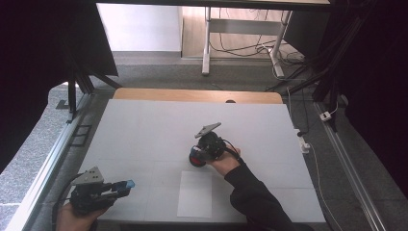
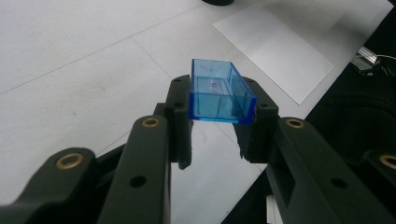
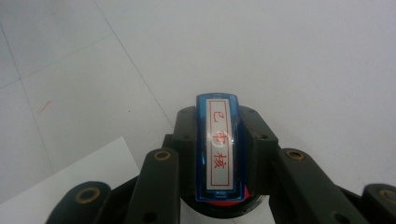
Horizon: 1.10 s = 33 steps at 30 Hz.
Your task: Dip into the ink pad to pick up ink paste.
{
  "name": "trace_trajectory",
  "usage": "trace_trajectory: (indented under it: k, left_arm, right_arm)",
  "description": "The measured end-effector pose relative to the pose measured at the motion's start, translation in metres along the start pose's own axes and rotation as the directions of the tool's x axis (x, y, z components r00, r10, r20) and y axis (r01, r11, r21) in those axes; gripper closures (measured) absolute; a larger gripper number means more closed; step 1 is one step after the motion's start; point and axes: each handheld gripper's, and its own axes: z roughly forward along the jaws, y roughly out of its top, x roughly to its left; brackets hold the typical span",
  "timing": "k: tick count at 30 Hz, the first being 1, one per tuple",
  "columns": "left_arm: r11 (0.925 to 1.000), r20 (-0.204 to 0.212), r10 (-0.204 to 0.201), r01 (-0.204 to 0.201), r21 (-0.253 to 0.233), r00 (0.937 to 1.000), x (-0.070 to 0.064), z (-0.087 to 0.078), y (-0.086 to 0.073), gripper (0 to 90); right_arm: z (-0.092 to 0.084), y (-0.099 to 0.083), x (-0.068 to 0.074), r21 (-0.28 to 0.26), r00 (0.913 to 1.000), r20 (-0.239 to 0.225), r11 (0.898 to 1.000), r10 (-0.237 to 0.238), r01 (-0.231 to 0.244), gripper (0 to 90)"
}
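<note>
My left gripper (image 1: 124,186) hovers over the table's near left corner, shut on a small clear blue plastic cap (image 1: 129,183). In the left gripper view the cap (image 2: 217,88) is an open box, clamped by its side walls between the jaws of the left gripper (image 2: 219,101). Near the table's middle, my right gripper (image 1: 196,157) points down and left, shut on a stamp (image 1: 195,160) with a blue and red body. In the right gripper view the stamp (image 3: 218,154) shows a white label with red characters, and the right gripper (image 3: 218,125) pinches it from both sides.
A white sheet of paper (image 1: 195,193) lies on the white table (image 1: 154,125) near the front edge, just below the right hand; it also shows as paper (image 2: 275,46) ahead of the left jaws. A person's dark sleeve (image 1: 255,197) comes in from the bottom.
</note>
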Motion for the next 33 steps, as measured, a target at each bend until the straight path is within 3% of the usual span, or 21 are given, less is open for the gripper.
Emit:
trace_trajectory:
  k: [5, 10, 19, 26, 33]
  left_arm:
    - [1.0, 0.0, -0.001, 0.001, 0.0, 1.0, 0.0, 0.0, 0.0, 68.5]
    - [1.0, 0.001, -0.004, 0.004, 0.0, 1.0, 0.0, 0.0, 0.0, 68.5]
    - [1.0, 0.004, -0.006, 0.006, 0.0, 1.0, 0.001, 0.0, 0.0, 68.5]
    - [0.9999, 0.006, -0.01, 0.01, -0.002, 0.9999, 0.001, 0.0, 0.0, 68.5]
    - [0.9999, 0.01, -0.011, 0.011, 0.0, 0.9999, 0.002, 0.001, 0.001, 68.5]
  right_arm:
    - [0.001, 0.001, 0.002, 0.006, 0.9999, 0.008, 1.0, -0.01, 0.01, 70.9]
    - [0.002, 0.003, 0.01, 0.027, 0.9951, 0.055, 0.996, -0.082, 0.08, 71.0]
    - [0.002, 0.0, 0.002, 0.008, 0.9999, 0.012, 1.0, -0.006, 0.006, 71.1]
    - [0.002, -0.005, -0.009, -0.025, 0.9966, -0.048, 0.997, 0.067, -0.068, 71.1]
    - [0.002, -0.002, 0.001, -0.01, 0.9999, 0.009, 1.0, 0.008, -0.008, 71.1]
